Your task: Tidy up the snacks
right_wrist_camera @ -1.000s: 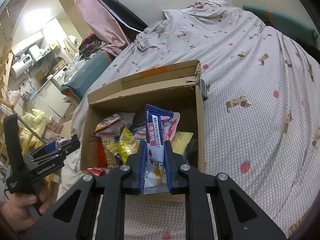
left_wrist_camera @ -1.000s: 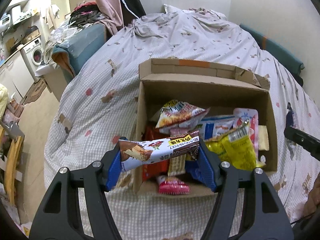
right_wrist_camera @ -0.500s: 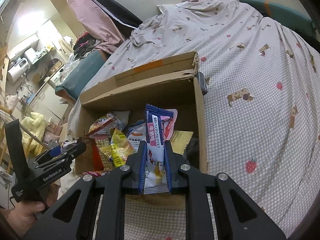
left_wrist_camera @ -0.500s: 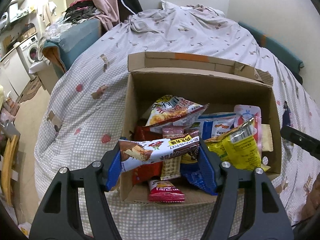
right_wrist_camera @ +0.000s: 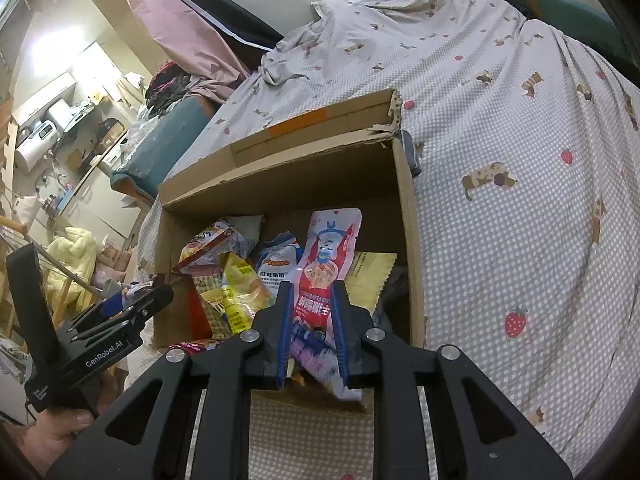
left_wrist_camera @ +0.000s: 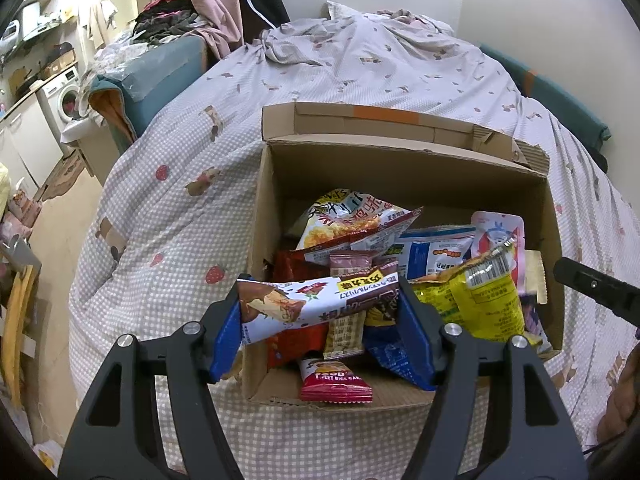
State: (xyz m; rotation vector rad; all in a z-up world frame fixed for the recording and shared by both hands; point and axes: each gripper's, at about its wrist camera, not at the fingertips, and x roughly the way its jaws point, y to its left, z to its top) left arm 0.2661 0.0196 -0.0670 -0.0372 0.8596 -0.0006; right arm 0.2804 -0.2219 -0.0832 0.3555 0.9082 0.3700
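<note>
An open cardboard box point(left_wrist_camera: 400, 168) full of snack packets stands on the bed. Above its near left corner, my left gripper point(left_wrist_camera: 320, 312) is shut on a long brown-and-white snack bar packet point(left_wrist_camera: 312, 304), held lengthwise between the blue pads. My right gripper point(right_wrist_camera: 310, 308) hangs over the box's point(right_wrist_camera: 404, 220) near right corner with its jaws opening. A blue-and-white packet point(right_wrist_camera: 316, 356) is sliding down, blurred, low between the fingers, and the pads no longer press on it. A red-and-white packet point(right_wrist_camera: 328, 256) lies in the box beyond them.
The box sits on a checked bed cover point(left_wrist_camera: 180, 220) with room on both sides. A yellow packet point(left_wrist_camera: 472, 300) and a red one point(left_wrist_camera: 336, 384) lie near the box's front wall. A person's hand point(right_wrist_camera: 64, 428) holds the left gripper handle. A washing machine point(left_wrist_camera: 66, 96) stands far left.
The blue-and-white packet, held upright in the right jaws before, has slipped down between them as they widened. The left gripper still holds its bar, with the box slightly closer.
</note>
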